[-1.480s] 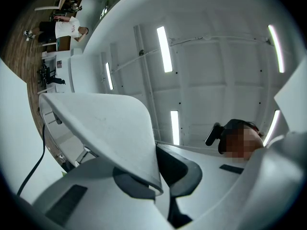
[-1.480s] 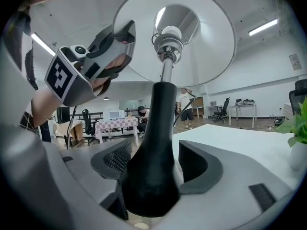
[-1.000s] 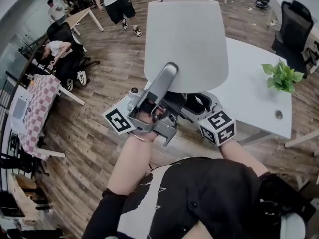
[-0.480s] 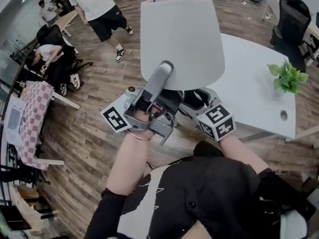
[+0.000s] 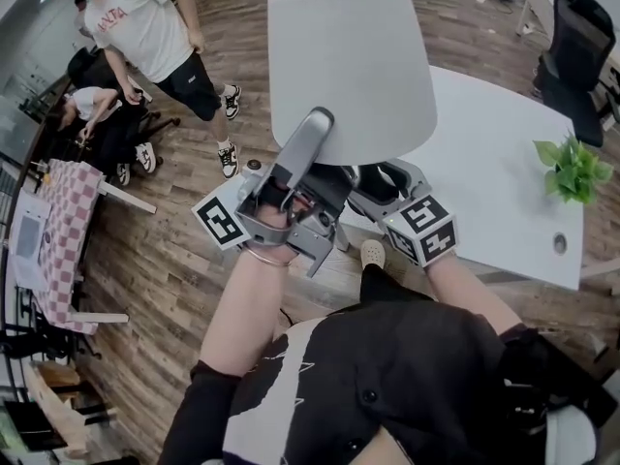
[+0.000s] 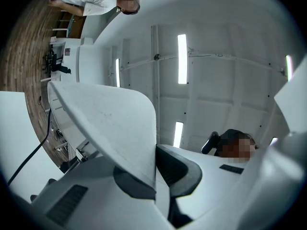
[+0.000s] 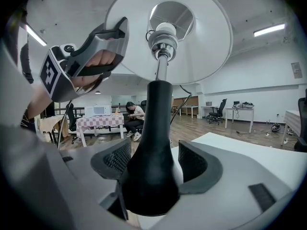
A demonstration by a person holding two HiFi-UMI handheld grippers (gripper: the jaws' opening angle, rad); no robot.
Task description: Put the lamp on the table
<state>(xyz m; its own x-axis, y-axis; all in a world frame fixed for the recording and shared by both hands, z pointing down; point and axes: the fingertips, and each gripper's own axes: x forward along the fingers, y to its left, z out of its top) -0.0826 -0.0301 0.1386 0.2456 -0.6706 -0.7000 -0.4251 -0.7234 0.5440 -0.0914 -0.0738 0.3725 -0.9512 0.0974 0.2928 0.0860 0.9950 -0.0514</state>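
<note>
The lamp's white shade (image 5: 349,66) fills the top middle of the head view, held above the near-left edge of the white table (image 5: 494,182). My left gripper (image 5: 325,168) is shut on the shade's lower rim (image 6: 110,123), which passes between its jaws (image 6: 156,176). Beneath the shade, my right gripper (image 5: 383,187) is shut on the lamp's black stem (image 7: 156,143), which flares out between its pads (image 7: 153,164). The bulb socket (image 7: 163,37) and the shade's inside (image 7: 201,47) show above. The lamp's foot is hidden.
A potted green plant (image 5: 574,168) stands on the table's right end. A black office chair (image 5: 572,66) is behind it. A person in a white shirt (image 5: 145,27) stands on the wooden floor at upper left, near a seated person (image 5: 87,114) and a checkered table (image 5: 63,221).
The lamp and both grippers have barely shifted. The standing person in the white shirt has walked nearer, from the top middle to the upper left.
</note>
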